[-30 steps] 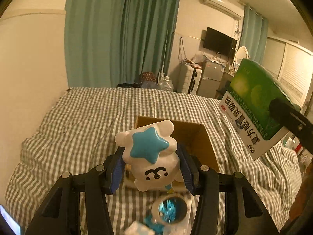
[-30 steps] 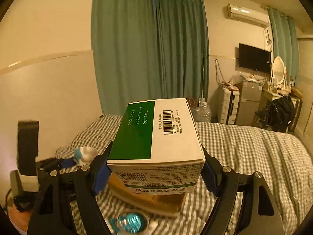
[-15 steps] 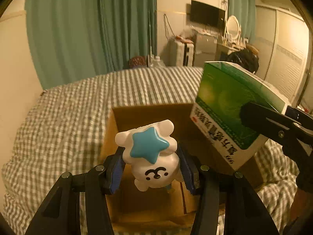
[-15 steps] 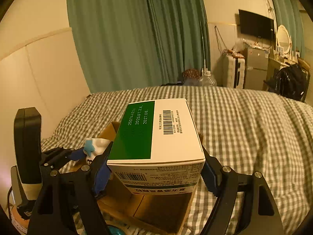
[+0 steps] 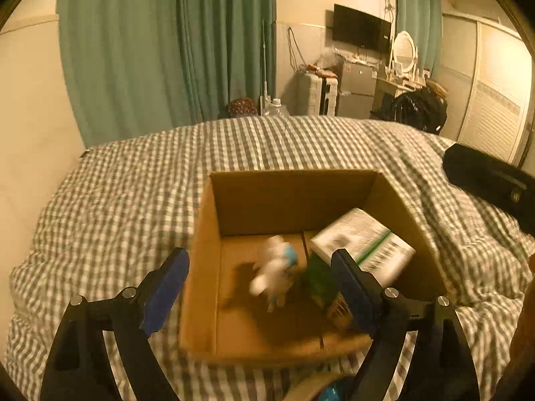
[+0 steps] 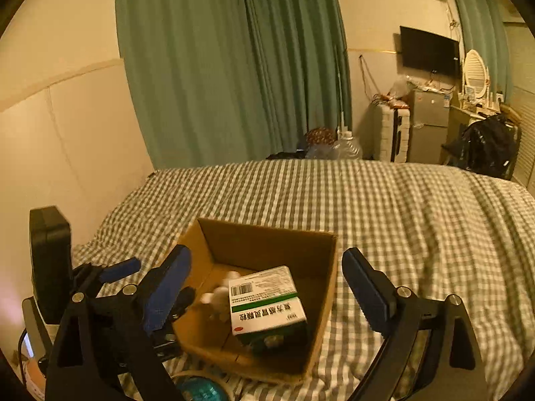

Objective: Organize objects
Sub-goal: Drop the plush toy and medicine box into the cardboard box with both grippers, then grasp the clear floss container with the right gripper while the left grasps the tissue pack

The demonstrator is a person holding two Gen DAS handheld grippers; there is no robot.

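Cardboard makes up the open box (image 5: 207, 267) on the checked bed cover (image 5: 117, 207). At the left of its floor lies a blurred white toy (image 5: 272, 274) with a blue patch; to its right a green-and-white carton (image 6: 264, 304) rests tilted, just beside it. Above the box the left gripper (image 5: 260, 287) has its fingers spread wide and empty; the right gripper (image 6: 264, 284) is likewise spread wide, holding nothing.

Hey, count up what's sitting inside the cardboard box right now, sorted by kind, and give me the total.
Toy figures: 1, the white toy with a blue star, blurred.
Medicine cartons: 1, the green and white carton, lying tilted.
Total: 2 things in the cardboard box.
Both the left gripper and the right gripper are open and hold nothing.
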